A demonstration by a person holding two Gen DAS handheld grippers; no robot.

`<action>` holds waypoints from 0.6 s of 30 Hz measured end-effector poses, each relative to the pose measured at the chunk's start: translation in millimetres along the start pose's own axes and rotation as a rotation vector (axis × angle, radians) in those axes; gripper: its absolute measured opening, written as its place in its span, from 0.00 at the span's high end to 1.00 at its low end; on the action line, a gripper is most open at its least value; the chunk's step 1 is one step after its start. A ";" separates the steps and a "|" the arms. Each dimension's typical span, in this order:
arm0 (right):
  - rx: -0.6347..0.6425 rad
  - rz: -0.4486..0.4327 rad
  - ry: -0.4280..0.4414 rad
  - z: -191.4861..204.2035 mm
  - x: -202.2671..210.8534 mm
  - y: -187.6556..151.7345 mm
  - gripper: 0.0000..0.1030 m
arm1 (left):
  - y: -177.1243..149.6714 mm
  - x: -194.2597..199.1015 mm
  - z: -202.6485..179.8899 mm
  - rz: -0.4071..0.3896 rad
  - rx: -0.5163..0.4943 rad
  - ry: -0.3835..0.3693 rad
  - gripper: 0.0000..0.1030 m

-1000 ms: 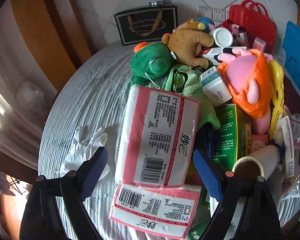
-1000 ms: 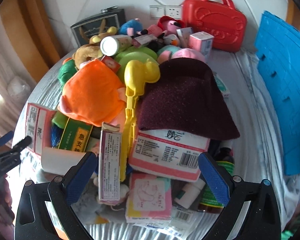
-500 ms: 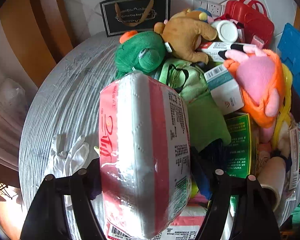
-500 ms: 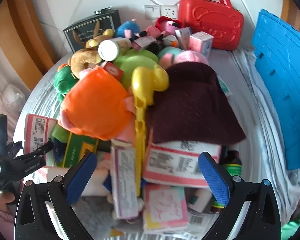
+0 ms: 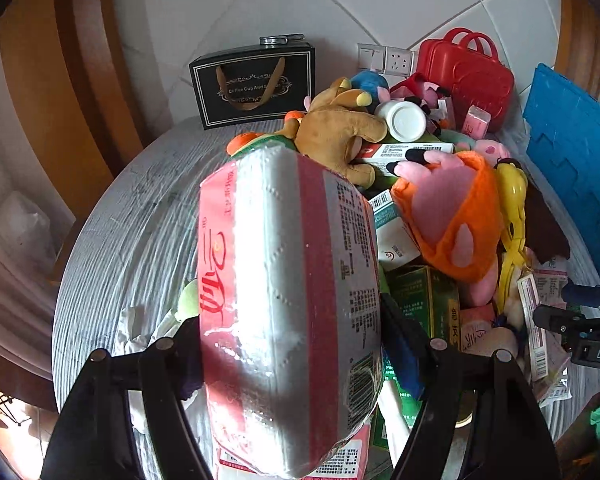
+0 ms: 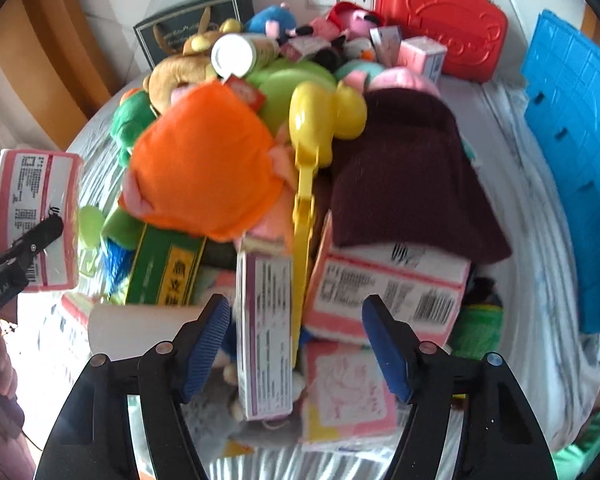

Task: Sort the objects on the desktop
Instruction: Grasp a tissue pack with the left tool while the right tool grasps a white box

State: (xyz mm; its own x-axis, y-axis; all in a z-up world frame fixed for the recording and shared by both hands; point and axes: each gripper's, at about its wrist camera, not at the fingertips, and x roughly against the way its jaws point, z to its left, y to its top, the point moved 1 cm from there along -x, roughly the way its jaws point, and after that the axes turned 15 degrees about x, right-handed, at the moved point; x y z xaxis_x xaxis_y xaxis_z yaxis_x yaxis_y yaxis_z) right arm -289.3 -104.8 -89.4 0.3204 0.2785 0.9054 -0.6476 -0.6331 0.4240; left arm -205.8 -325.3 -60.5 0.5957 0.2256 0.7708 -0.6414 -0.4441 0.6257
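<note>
- Step in hand, by my read: first pick of the sort. The left gripper (image 5: pixel 290 344) is clamped on the pink-and-white plastic-wrapped tissue pack (image 5: pixel 288 300), jaws pressed on its two long sides, pack lifted clear of the grey ribbed tablecloth (image 5: pixel 140 220).
- In the right wrist view the same pack (image 6: pixel 38 216) sits at 9 o'clock, off the pile's edge, held in the air.
- Pile: plush toys, cartons and bottles heaped from centre to 2 o'clock in the left view. Orange plush toy (image 6: pixel 204 164) and dark maroon cloth (image 6: pixel 412 176) are on top.
- Right gripper (image 6: pixel 296 344): jaws wide apart, holding nothing, hovering low over the tall white-and-purple carton (image 6: pixel 264 332), which lies between the fingers but untouched.
- Next move: carry the pack to a bare patch of cloth around 9–10 o'clock and set it down flat. Soft wrap, so ease the release. The right could close on the carton, but the yellow plastic tongs (image 6: pixel 312 168) lie just beside it. Risk of dragging them.
- Versus 1.0 s ago: pack was lying flat on another pack, left jaws open around it. Now gripped, turned on edge, raised.
- Right gripper has moved in closer to the pile, with its jaws narrower.
</note>
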 end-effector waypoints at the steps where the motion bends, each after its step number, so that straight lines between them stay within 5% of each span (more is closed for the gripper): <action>1: -0.006 0.004 0.009 0.0 -2.1 -2.9 0.32 | -2.2 2.1 -0.6 0.002 -0.002 -0.001 0.29; 4: -0.025 0.012 0.047 1.5 -9.8 -11.0 0.33 | -8.6 8.1 -0.2 0.004 -0.012 -0.009 0.29; 5: -0.031 0.016 0.056 1.7 -13.3 -12.5 0.40 | -9.2 10.3 -1.3 0.002 -0.015 -0.010 0.29; 6: -0.040 0.024 0.067 1.5 -17.9 -14.1 0.63 | -10.2 13.6 -1.7 -0.003 -0.021 -0.014 0.29; 9: -0.054 0.005 0.076 3.5 -16.7 -17.6 0.73 | -10.0 28.3 -5.2 -0.031 -0.035 -0.024 0.29; 18: 0.014 -0.208 -0.023 13.0 60.3 -3.7 0.73 | 0.9 83.0 -35.1 -0.160 -0.039 -0.085 0.29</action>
State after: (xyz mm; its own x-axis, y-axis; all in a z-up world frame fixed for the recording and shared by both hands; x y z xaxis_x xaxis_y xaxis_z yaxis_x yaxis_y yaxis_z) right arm -258.6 -95.1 -36.7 0.4620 0.3879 0.7975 -0.5565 -0.5734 0.6013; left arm -173.9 -276.6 8.3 0.7291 0.2158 0.6495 -0.5527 -0.3740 0.7448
